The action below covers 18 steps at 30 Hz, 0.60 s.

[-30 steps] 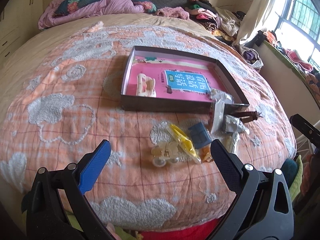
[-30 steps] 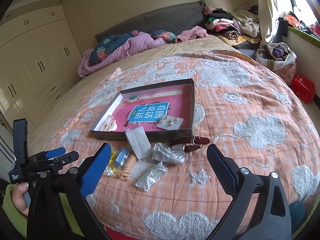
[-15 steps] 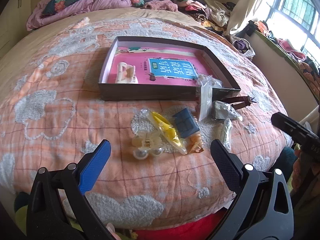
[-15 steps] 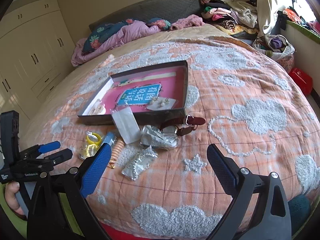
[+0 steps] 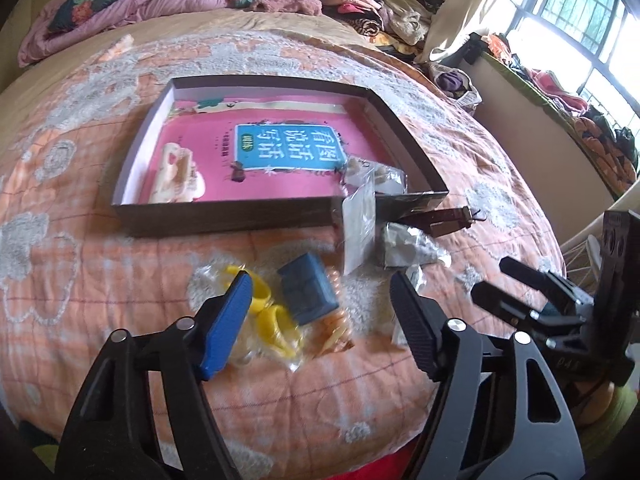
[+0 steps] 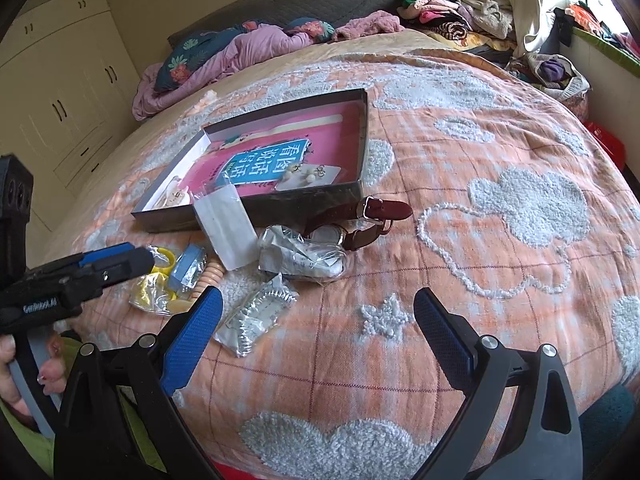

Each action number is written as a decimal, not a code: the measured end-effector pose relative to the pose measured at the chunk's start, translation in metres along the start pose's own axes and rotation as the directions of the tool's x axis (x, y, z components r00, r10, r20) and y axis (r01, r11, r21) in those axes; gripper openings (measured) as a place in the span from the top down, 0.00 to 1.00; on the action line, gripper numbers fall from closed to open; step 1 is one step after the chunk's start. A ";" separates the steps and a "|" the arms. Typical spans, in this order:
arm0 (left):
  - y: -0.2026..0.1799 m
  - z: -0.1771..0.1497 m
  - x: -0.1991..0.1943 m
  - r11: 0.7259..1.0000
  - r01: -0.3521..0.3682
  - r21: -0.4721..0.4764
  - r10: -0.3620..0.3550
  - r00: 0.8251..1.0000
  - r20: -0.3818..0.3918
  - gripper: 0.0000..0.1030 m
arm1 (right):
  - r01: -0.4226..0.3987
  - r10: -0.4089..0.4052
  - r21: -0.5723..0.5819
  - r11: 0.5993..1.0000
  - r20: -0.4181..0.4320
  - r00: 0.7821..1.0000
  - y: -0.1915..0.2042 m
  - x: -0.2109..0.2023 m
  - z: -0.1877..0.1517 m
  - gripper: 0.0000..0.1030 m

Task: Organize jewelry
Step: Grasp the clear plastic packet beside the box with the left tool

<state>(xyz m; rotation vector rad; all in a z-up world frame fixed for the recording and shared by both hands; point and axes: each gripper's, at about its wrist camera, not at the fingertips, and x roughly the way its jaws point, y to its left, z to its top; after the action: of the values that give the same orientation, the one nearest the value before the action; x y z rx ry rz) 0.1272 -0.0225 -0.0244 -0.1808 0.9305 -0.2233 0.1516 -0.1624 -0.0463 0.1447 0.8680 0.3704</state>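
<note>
Loose jewelry lies on the bed in front of a dark shallow box that holds a pink book and a card of pearl earrings. My left gripper hovers over the near pile with its jaws closing. A small blue box and bagged yellow rings lie between the fingers, and the pads touch neither. My right gripper stands open above the quilt, with a bagged silver necklace just inside its left finger. A brown-strapped watch lies by the box's corner.
A clear flat bag leans on the box's front wall beside a crumpled silver bag. A peach coil band lies by the blue box. Pillows and piled clothes fill the far side. A hand holds the left gripper.
My left gripper has moved in over the pile of yellow rings and the blue box, and its jaws have narrowed. My right gripper has sunk closer to the quilt.
</note>
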 end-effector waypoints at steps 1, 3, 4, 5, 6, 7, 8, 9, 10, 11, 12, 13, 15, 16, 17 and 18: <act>-0.001 0.002 0.003 1.000 0.006 -0.002 -0.006 1.000 -0.003 0.45 | -0.001 0.001 0.002 1.000 -0.001 1.000 0.000 0.001 0.000 0.07; -0.003 0.008 0.011 1.000 0.024 -0.005 -0.024 1.000 -0.010 0.48 | -0.002 0.002 0.005 1.000 -0.001 1.000 -0.001 0.004 0.001 0.07; -0.004 0.011 0.014 1.000 0.025 -0.004 -0.025 1.000 -0.013 0.49 | -0.003 0.003 0.005 1.000 -0.002 1.000 -0.001 0.005 0.001 0.07; -0.004 0.013 0.017 1.000 0.030 -0.004 -0.030 0.999 -0.015 0.50 | -0.005 0.005 0.005 1.000 -0.001 1.000 -0.002 0.007 0.001 0.07; -0.005 0.015 0.020 0.999 0.037 -0.005 -0.038 0.999 -0.018 0.53 | -0.006 0.006 0.007 1.000 -0.001 1.000 -0.002 0.008 0.001 0.07; -0.006 0.019 0.025 0.999 0.044 -0.006 -0.045 0.999 -0.026 0.56 | -0.009 0.009 0.008 1.000 -0.003 1.000 -0.002 0.010 0.002 0.08; -0.007 0.021 0.029 0.998 0.056 -0.010 -0.056 0.998 -0.031 0.57 | -0.014 0.014 0.010 1.000 -0.006 1.000 -0.002 0.012 0.002 0.09; -0.007 0.023 0.032 0.997 0.069 -0.015 -0.070 0.997 -0.037 0.59 | -0.020 0.020 0.016 1.000 -0.011 1.000 -0.003 0.015 0.002 0.10; -0.005 0.025 0.036 0.997 0.075 -0.022 -0.076 0.996 -0.042 0.59 | -0.024 0.024 0.022 0.999 -0.017 1.000 -0.004 0.017 0.003 0.11; -0.005 0.027 0.038 0.997 0.079 -0.024 -0.080 0.996 -0.044 0.59 | -0.027 0.028 0.032 0.999 -0.025 0.999 -0.005 0.020 0.003 0.12; -0.005 0.029 0.041 0.996 0.082 -0.025 -0.083 0.995 -0.047 0.60 | -0.029 0.031 0.042 0.999 -0.033 0.999 -0.007 0.024 0.003 0.13; -0.005 0.031 0.045 0.996 0.090 -0.028 -0.092 0.994 -0.052 0.63 | -0.031 0.033 0.049 0.998 -0.038 0.999 -0.008 0.027 0.003 0.14; -0.004 0.033 0.049 0.993 0.110 -0.038 -0.113 0.992 -0.062 0.66 | -0.035 0.038 0.058 0.998 -0.049 0.998 -0.009 0.033 0.004 0.17; -0.004 0.033 0.051 0.992 0.116 -0.041 -0.119 0.991 -0.066 0.66 | -0.037 0.040 0.062 0.997 -0.051 0.998 -0.009 0.035 0.004 0.19; -0.005 0.034 0.054 0.992 0.119 -0.041 -0.121 0.990 -0.068 0.66 | -0.036 0.039 0.063 0.997 -0.053 0.998 -0.010 0.037 0.005 0.19; -0.005 0.034 0.055 0.992 0.122 -0.040 -0.124 0.990 -0.070 0.66 | -0.039 0.042 0.063 0.997 -0.056 0.998 -0.009 0.039 0.005 0.19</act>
<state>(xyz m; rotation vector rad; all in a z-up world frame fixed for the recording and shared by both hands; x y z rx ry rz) 0.1862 -0.0406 -0.0458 -0.2649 0.9963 -0.3290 0.1810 -0.1559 -0.0738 0.2103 0.9350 0.3871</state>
